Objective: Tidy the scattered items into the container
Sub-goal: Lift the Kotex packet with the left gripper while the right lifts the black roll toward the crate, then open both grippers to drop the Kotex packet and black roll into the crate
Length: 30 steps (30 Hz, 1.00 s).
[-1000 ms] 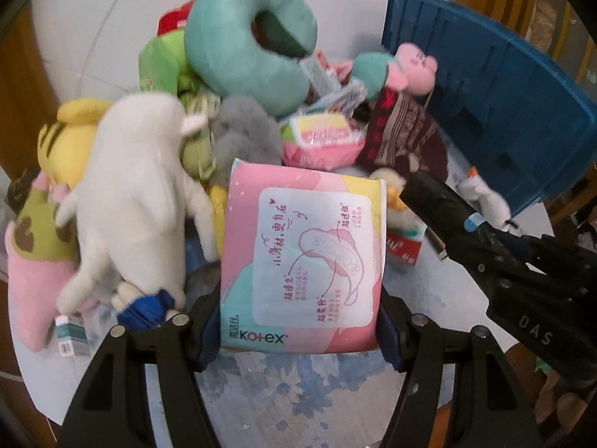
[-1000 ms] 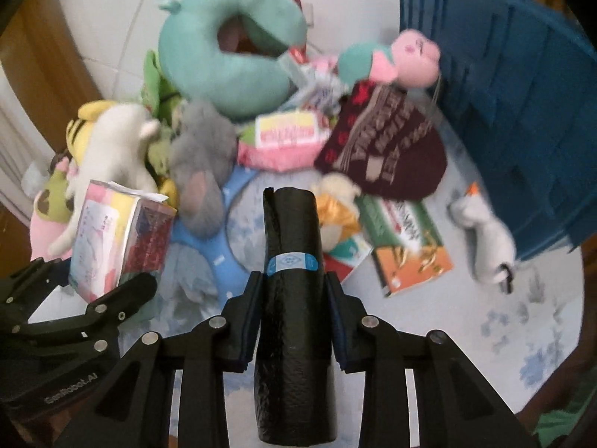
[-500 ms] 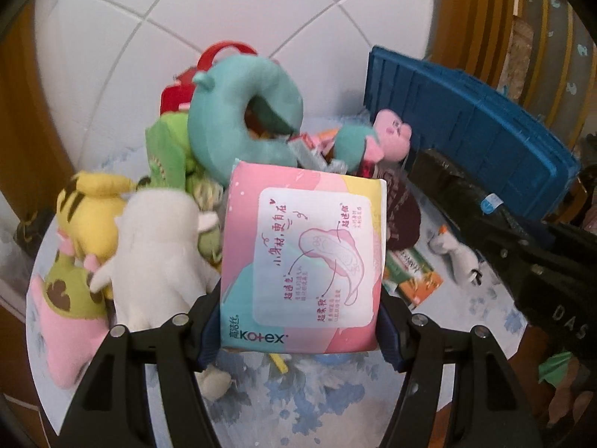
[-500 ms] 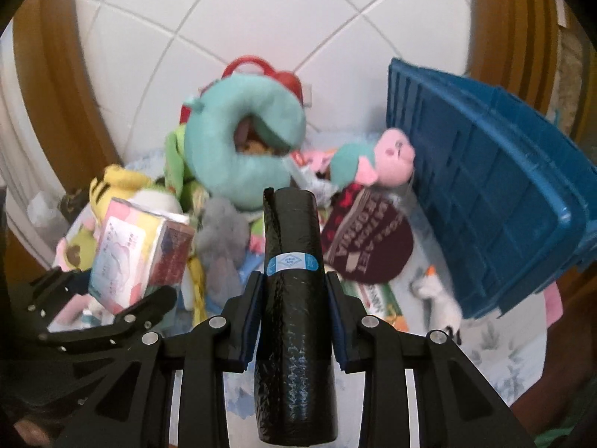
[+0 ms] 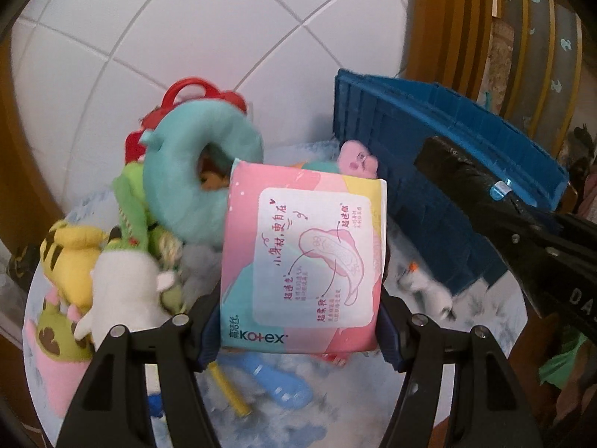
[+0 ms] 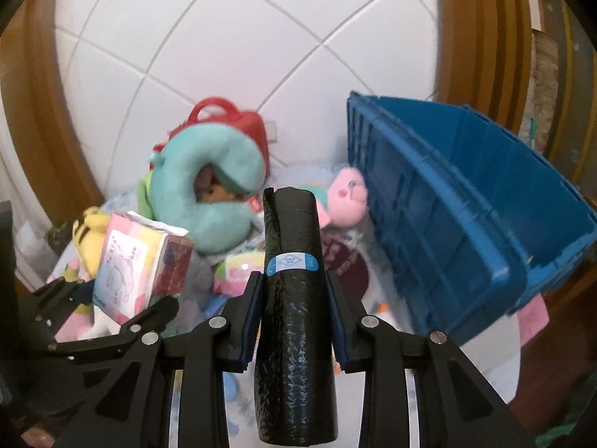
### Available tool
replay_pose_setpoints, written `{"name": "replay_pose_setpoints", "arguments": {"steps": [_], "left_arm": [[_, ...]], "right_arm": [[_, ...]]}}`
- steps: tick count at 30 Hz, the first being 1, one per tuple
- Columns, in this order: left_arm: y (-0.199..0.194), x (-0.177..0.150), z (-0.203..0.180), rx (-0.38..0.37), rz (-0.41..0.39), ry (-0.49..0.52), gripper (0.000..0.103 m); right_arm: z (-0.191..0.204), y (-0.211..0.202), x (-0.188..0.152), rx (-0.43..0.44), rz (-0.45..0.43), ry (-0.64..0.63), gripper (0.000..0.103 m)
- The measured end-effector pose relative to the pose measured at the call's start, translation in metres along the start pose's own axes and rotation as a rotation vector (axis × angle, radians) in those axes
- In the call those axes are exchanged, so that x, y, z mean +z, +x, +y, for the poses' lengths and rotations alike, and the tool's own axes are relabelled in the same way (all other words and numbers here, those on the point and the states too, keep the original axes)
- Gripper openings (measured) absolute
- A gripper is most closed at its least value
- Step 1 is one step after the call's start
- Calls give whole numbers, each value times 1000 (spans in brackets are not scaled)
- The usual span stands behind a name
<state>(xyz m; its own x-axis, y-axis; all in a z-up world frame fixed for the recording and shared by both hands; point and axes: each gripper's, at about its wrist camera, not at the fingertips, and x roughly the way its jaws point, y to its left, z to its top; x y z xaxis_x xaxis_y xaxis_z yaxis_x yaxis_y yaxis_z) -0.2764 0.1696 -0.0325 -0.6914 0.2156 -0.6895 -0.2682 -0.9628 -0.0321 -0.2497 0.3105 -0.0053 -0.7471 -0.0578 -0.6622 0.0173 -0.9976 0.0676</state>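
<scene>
Left gripper: clamped on pad packet. Right gripper: clamped on black bag roll. Both raised higher than earlier; blue crate interior now visible.

Pink pad pack, black roll aloft; blue crate seemingly tilted.

The pink Kotex pack looks like smooth, slightly shiny plastic film. The black roll is crinkly glossy plastic with a paper-looking blue band. The blue crate is hard ribbed plastic, pretty matt. The teal neck pillow is soft fuzzy cloth, and the wall tiles are smooth and glossy.
</scene>
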Motion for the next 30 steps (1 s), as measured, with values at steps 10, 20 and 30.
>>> {"name": "replay_pose_setpoints", "arguments": {"steps": [10, 20, 30], "left_arm": [[13, 108, -144, 3, -114, -18, 66], [83, 173, -293, -65, 35, 53, 66], [123, 177, -331, -23, 104, 86, 69]], "right_arm": [[-145, -30, 77, 14, -138, -56, 32], [-296, -2, 105, -64, -79, -15, 32], [-366, 22, 97, -89, -19, 44, 32]]}}
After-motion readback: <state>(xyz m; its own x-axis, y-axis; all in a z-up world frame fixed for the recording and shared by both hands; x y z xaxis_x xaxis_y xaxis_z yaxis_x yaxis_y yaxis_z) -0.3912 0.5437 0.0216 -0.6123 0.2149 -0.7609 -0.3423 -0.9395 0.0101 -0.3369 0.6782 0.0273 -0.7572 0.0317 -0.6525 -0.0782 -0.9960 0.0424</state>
